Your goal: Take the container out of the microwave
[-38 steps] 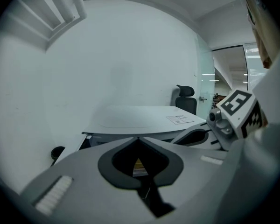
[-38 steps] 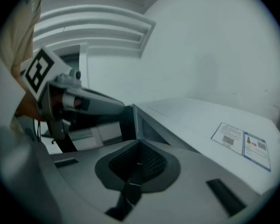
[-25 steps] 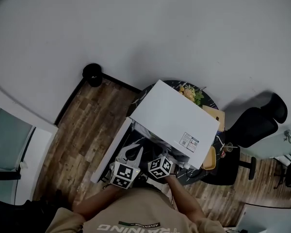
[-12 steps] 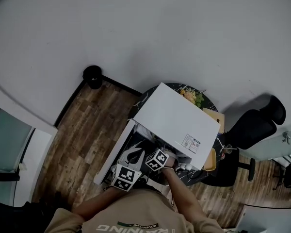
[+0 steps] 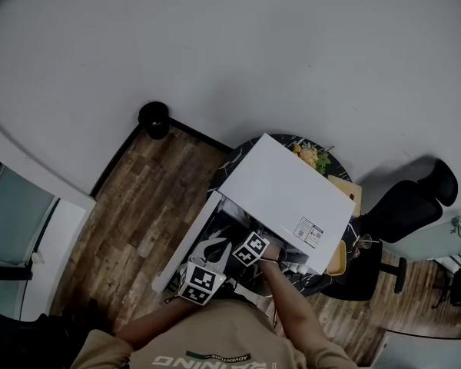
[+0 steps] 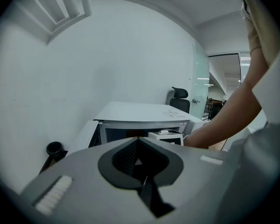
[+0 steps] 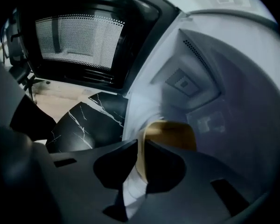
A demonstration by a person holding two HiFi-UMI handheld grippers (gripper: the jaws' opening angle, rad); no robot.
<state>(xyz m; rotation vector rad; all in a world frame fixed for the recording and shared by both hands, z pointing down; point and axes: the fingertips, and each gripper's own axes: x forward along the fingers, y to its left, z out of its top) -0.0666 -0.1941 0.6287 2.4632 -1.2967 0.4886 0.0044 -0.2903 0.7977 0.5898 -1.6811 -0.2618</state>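
Note:
The white microwave (image 5: 280,191) stands on a dark marble table (image 7: 84,122) with its door (image 5: 186,241) swung open to the left. Inside the cavity sits a tan container (image 7: 172,133). My right gripper (image 7: 141,148) reaches into the cavity, and its jaws are closed narrowly on the container's left rim. In the head view only its marker cube shows at the microwave's mouth. My left gripper (image 6: 138,143) is shut on nothing and hangs back in front of the open door, pointing at the microwave (image 6: 144,112).
A plate of food (image 5: 311,156) and a wooden board (image 5: 344,187) lie on the table behind the microwave. A yellow dish (image 5: 335,257) sits at its right. A black office chair (image 5: 411,198) stands to the right, a black bin (image 5: 154,116) by the wall.
My right gripper has moved forward from the microwave's front into the cavity, up to the container. The left gripper has stayed about where it was.

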